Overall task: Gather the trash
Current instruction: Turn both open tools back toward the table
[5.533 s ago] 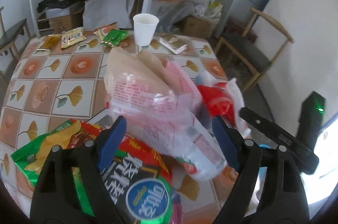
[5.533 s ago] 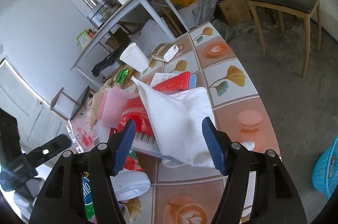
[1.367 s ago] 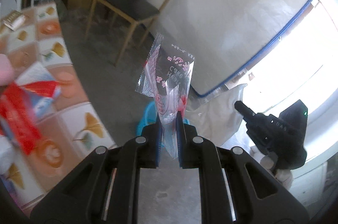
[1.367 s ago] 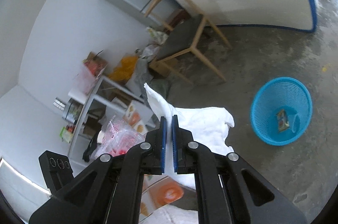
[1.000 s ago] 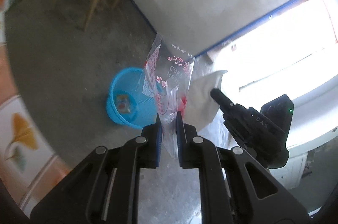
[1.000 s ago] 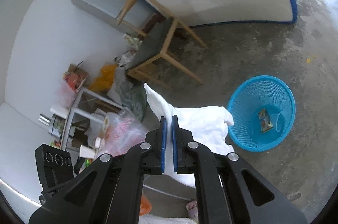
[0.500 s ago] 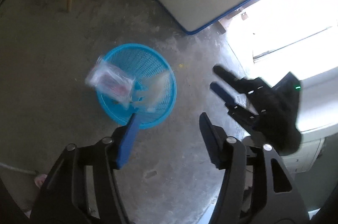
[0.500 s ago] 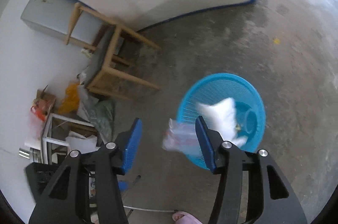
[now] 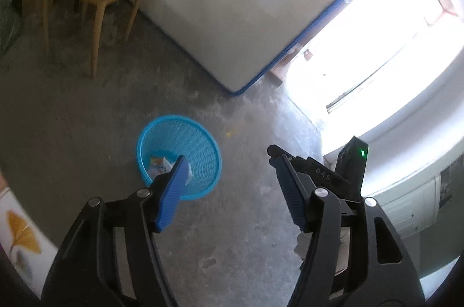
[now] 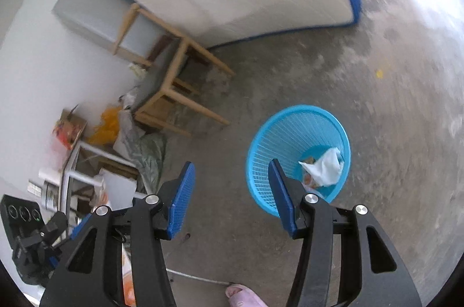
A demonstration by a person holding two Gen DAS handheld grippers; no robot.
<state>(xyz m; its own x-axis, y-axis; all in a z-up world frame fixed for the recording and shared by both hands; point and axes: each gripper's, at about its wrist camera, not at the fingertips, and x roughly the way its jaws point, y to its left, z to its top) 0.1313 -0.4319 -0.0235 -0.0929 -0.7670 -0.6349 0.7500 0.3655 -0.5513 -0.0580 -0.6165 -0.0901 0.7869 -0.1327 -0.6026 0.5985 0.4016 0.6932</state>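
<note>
Looking down at the blue basket (image 10: 298,130) on the concrete floor (image 10: 377,92), I can see the white crumpled trash (image 10: 326,166) sitting inside on other wrappers. My left gripper (image 9: 229,185) is opening, nothing between its jaws. My right gripper (image 10: 230,198) is spread wide and empty too. Wooden chair (image 10: 174,86) stands nearby.
</note>
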